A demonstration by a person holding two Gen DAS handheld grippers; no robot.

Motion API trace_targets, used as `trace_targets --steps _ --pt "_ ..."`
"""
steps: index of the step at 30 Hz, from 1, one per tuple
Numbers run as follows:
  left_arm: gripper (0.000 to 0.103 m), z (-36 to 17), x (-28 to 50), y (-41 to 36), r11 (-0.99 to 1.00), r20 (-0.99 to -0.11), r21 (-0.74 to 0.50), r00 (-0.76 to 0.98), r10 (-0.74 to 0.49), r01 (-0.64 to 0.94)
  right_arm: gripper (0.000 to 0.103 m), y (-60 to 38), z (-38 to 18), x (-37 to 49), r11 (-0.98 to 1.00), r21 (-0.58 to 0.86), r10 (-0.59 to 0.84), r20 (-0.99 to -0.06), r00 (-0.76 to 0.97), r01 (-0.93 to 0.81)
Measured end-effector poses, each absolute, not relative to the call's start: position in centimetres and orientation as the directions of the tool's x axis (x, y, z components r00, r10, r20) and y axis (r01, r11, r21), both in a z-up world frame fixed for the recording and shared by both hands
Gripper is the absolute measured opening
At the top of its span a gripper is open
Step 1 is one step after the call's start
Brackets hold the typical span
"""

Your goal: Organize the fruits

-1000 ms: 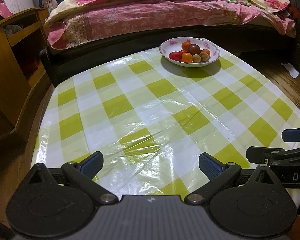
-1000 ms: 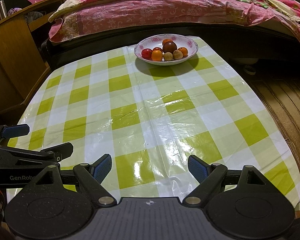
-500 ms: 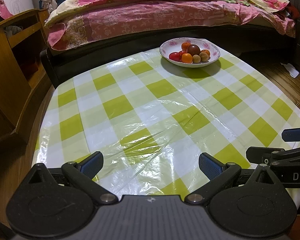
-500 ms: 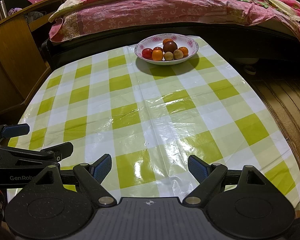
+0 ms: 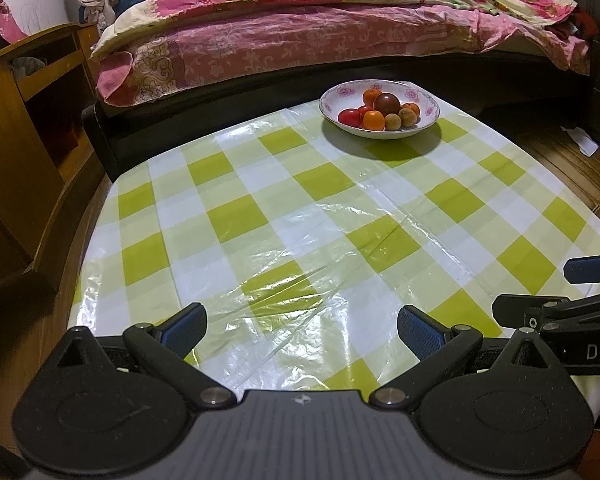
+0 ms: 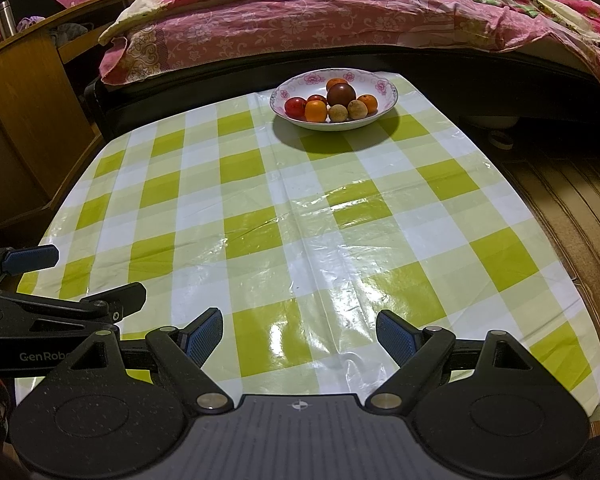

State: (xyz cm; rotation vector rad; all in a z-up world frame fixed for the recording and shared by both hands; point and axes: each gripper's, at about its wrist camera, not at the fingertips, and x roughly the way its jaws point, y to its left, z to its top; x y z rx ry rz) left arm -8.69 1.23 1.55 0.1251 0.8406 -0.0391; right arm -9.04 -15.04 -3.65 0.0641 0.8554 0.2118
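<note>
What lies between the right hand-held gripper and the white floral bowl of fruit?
Only bare green-and-white checked plastic tablecloth lies between the right hand-held gripper and the white floral bowl; the right wrist view shows it.

The letters "GenRob", cut off behind the right gripper's own body, stand in white on the black side of the left gripper (image 6: 36, 280) in the right wrist view, while "DA", cut by the picture's edge, stands on the right gripper (image 5: 579, 304) in the left wrist view.
</note>
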Motion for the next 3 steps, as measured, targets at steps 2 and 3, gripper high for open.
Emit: trace_targets --steps 2,3 --pt "0.103 1.61 -8.69 1.24 0.992 -0.746 0.093 0.666 0.014 0.083 0.081 -15.03 -3.66 -9.05 0.977 0.142 0.211 -0.742 0.636 -0.159" --pt "0.103 1.62 -8.70 1.24 0.992 -0.745 0.093 0.667 0.015 0.082 0.081 -15.03 -3.66 -9.06 0.977 0.142 0.212 -0.742 0.636 -0.159"
